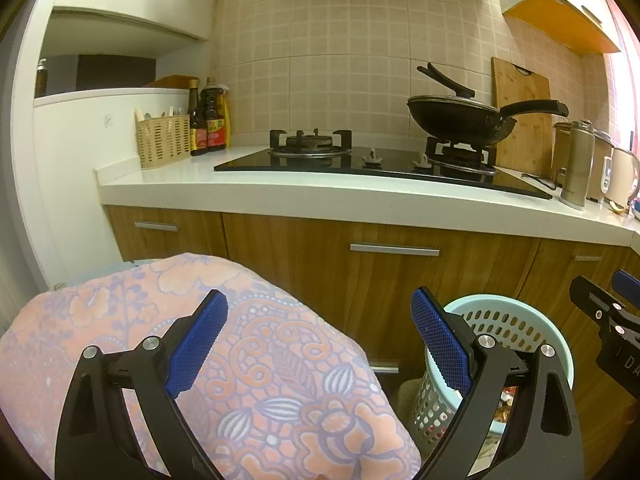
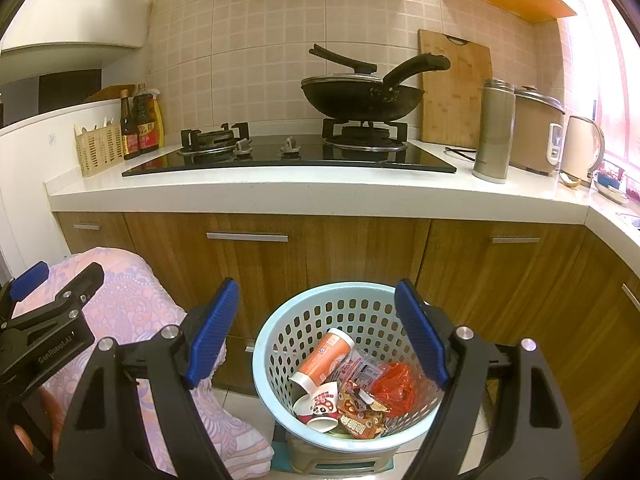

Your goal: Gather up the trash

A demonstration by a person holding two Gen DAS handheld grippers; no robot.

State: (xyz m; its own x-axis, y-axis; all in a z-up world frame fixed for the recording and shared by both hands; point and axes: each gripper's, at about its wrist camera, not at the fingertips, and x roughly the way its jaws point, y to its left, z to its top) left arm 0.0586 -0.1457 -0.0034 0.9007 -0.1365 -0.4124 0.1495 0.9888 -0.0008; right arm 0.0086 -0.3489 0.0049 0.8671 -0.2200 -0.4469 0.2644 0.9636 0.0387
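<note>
Right gripper (image 2: 316, 332) jaws wide, empty, above trash-filled basket (image 2: 276, 332)

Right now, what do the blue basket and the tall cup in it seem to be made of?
Basket: most likely moulded plastic, pale blue with a smooth, slightly shiny rim and regular punched holes in the wall. Tall cup: probably coated paper, with orange print, a rolled white rim and a light sheen.

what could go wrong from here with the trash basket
1. The light blue basket sits raised on a small stand, so a push on its rim could tip it.
2. The orange cup leans loosely on the other trash and might roll out.
3. Both grippers, left and right, are open and empty beside the floral cloth, which fingers could snag.
</note>
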